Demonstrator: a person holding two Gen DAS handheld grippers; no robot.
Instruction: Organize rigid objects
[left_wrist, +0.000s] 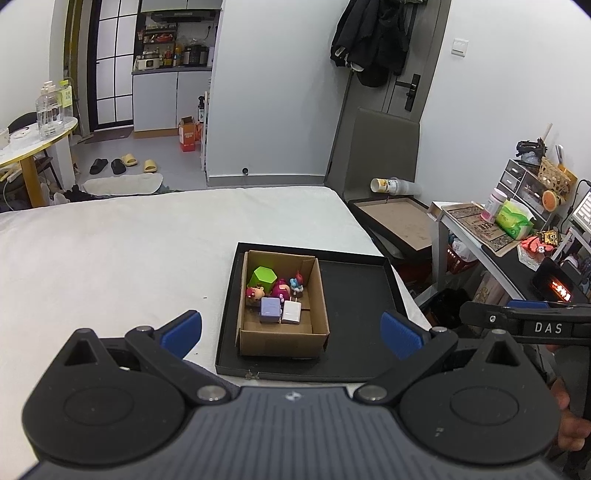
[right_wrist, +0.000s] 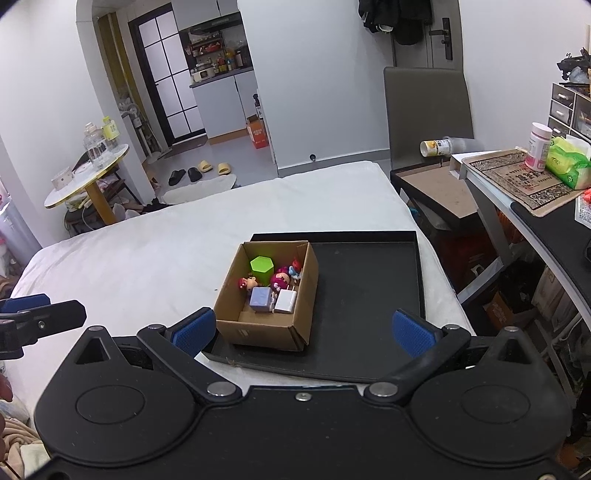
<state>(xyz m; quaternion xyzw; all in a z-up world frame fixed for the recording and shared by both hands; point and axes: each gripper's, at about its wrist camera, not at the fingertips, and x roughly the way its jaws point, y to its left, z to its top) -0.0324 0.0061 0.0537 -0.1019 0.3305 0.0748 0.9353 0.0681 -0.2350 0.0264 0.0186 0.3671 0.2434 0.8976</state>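
cardboard box (right_wrist: 266, 295) on the black tray's (right_wrist: 369, 295) left side holds the green block (right_wrist: 261, 267), figurines and chargers. left gripper (left_wrist: 291, 328) and right gripper (right_wrist: 303, 332) hover near it, both wide and empty. sorting looks finished, or the next move is a reach in.

Brown box (right_wrist: 266, 325), black tray (right_wrist: 364, 295), green hexagon (right_wrist: 262, 268), perhaps lilac cube (right_wrist: 260, 297).

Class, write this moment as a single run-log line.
left hand-held gripper: open, empty | right hand-held gripper: open, empty | cardboard box: on black tray, holding toys and chargers | tray's right side bare
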